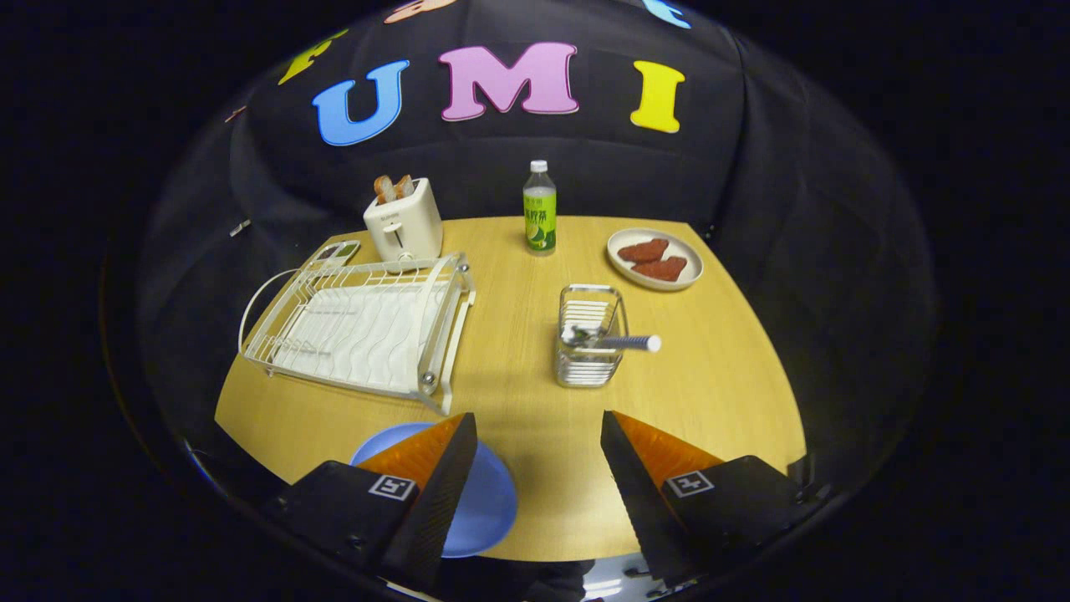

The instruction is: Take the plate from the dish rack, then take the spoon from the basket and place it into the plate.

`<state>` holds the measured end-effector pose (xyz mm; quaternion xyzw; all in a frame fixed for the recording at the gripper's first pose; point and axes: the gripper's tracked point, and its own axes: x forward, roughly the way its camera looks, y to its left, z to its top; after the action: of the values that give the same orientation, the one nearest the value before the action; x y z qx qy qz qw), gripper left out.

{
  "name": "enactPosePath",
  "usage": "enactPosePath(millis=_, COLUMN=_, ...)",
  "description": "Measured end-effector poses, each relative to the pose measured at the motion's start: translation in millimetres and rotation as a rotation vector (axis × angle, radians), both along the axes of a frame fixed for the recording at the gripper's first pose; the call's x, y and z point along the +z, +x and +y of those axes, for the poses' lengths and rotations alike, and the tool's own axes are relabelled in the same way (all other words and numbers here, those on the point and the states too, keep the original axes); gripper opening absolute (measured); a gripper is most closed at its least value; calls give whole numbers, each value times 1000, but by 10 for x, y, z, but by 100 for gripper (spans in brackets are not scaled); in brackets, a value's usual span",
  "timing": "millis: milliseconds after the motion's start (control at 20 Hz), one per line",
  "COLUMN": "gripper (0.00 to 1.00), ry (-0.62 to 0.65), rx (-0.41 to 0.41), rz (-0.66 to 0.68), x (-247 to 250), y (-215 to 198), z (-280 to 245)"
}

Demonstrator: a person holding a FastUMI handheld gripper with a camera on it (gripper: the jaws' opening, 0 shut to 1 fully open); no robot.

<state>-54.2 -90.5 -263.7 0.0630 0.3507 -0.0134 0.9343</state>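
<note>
The claw (539,435) gapes wide and empty. The blue plate (489,502) lies on the counter (518,393) under its left finger; the spoon (614,341) waits in the basket (590,334) just ahead. Best approach: come down over the protruding handle and pinch it squarely.

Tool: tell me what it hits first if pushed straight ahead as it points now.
Probably the basket holding the spoon, beyond the open tool and slightly right of its centre line. Only bare table lies before it; depth is unclear.
</note>
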Motion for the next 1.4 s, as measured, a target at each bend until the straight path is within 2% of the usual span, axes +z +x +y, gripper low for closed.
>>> enactPosePath(millis=100, gripper=92, ry=-47, rx=8, rz=-24, x=55, y=168, z=-249)
enactPosePath(millis=400, gripper=89, ry=-67, rx=62, rz=32, x=-352, y=514, z=-600)
enactPosePath(millis=500, gripper=80, ry=-68, rx=94, rz=52, x=-512, y=589, z=-616)
enactPosePath(millis=550, gripper=70, ry=-54, rx=107, rz=58, x=-562, y=627, z=-588)
enactPosePath(millis=750, gripper=45, ry=-27, rx=126, rz=54, x=-646, y=744, z=-574)
enactPosePath(millis=800, gripper=42, ry=-23, rx=130, rz=71, x=-688, y=739, z=-582)
enactPosePath(millis=950, gripper=23, ry=1, rx=149, rz=91, x=-752, y=760, z=-574)
enactPosePath(millis=1000, gripper=23, ry=29, rx=165, rz=92, x=-739, y=750, z=-532)
enactPosePath(millis=1150, gripper=14, ry=63, rx=180, rz=98, x=-740, y=751, z=-511)
enactPosePath(millis=1250, gripper=10, ry=63, rx=164, rz=93, x=-717, y=749, z=-540)
enactPosePath(millis=1400, gripper=10, ry=59, rx=140, rz=71, x=-633, y=718, z=-582)
